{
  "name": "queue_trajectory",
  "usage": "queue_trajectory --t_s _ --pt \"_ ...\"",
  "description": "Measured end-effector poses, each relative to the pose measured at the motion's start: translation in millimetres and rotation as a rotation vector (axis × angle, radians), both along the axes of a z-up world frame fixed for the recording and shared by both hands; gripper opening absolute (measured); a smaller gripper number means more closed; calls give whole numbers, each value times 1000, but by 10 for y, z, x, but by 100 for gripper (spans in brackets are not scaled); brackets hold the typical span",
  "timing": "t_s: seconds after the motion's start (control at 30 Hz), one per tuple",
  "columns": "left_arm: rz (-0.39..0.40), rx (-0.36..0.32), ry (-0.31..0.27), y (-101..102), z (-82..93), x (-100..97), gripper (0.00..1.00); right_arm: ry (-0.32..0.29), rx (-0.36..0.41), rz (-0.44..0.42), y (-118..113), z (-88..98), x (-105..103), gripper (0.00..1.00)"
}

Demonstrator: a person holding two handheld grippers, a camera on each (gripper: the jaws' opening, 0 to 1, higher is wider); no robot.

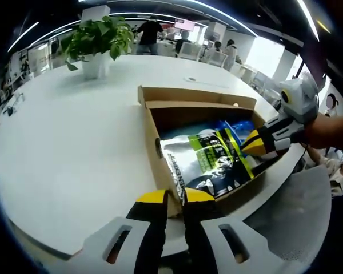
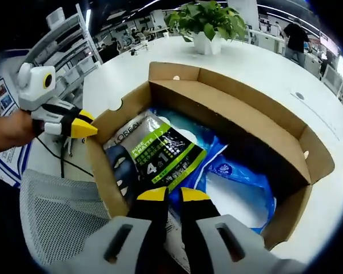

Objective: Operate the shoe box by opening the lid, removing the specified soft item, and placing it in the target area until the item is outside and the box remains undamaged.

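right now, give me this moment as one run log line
box: open | pouch: inside, gripped by right tongs | left tongs: shut at box edge

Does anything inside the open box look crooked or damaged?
The L'Oreal pouch lies tilted, propped against the shoe box wall over crumpled blue bags. No tear in the cardboard is visible.

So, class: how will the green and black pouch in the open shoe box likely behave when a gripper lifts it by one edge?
The pouch looks like glossy film, so it may slip between the jaws. Its surface is creased, so it will probably sag rather than stay flat. It lies on loose blue bags, which might drag along.
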State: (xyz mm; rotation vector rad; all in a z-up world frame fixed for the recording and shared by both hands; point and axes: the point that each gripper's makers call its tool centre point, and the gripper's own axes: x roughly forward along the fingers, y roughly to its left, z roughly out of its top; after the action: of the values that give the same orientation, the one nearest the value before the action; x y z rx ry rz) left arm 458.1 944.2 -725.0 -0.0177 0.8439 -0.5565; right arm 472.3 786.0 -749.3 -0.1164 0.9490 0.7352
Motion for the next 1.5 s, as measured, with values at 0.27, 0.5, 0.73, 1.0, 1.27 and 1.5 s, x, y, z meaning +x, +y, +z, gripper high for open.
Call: queue_trajectory --t_s 0.27,0.5,0.73,1.0,1.27,1.5 --pt "4 -3 1 2 -7 3 7 4 14 2 63 15 8 5" --pt "6 -6 2 0 -2 1 7 25 11 3 116 -45 5 5" --pt "2 -8 0 -1 4 -3 8 42 26 -1 166 -91 23 4" --pt "-3 -7 1 -5 6 -7 8 69 37 -5 230 -166 59 4" --pt "1 -10 3 1 8 -4 8 80 54 -55 212 -143 99 0" --pt "3 -6 -4 -2 20 -11 18 46 72 -105 108 -11 199 0"
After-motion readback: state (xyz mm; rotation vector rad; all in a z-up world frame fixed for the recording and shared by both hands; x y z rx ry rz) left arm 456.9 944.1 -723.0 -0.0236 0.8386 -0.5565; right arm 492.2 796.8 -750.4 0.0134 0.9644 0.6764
